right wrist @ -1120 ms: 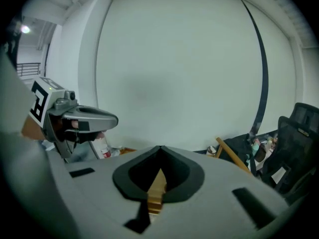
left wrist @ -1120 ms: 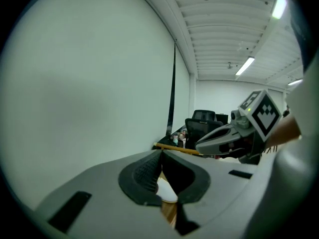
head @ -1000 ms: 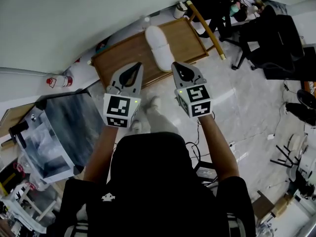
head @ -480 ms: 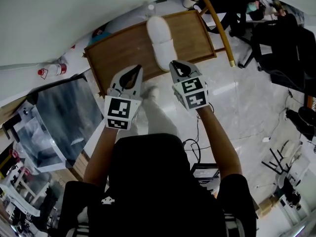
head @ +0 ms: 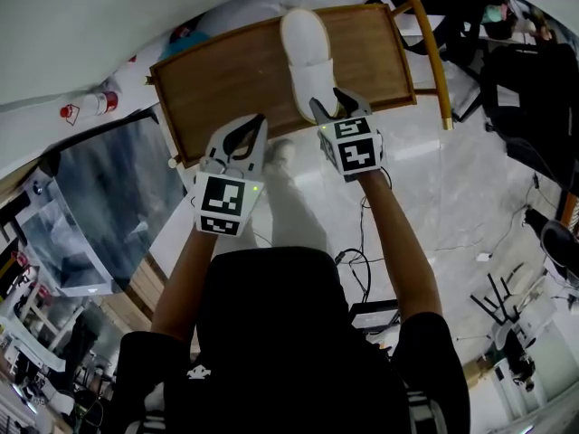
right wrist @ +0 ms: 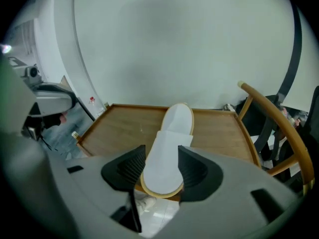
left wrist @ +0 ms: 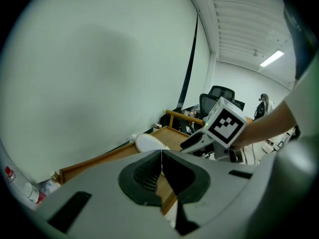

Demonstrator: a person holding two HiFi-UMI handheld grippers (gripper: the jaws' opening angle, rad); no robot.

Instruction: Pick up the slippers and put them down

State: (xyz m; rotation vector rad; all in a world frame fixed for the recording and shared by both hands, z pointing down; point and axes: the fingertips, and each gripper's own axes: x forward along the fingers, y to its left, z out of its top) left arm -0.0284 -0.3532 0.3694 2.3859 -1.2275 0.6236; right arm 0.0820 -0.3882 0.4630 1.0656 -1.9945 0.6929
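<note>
Head: slipper (head: 308, 48) flat on wood counter (head: 217, 80); right gripper (head: 336, 111) at its near end, left gripper (head: 244, 138) alongside, off the slipper.
Left gripper view: fingers together, nothing in them.
Right gripper view: fingers opening, slipper end between them, not clamped.

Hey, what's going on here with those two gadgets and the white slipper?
A person holds a claw in each hand at a wooden tray. The right claw is opening its jaws, with the near end of the white slipper between them, not gripped yet. The left claw is shut and empty.
</note>
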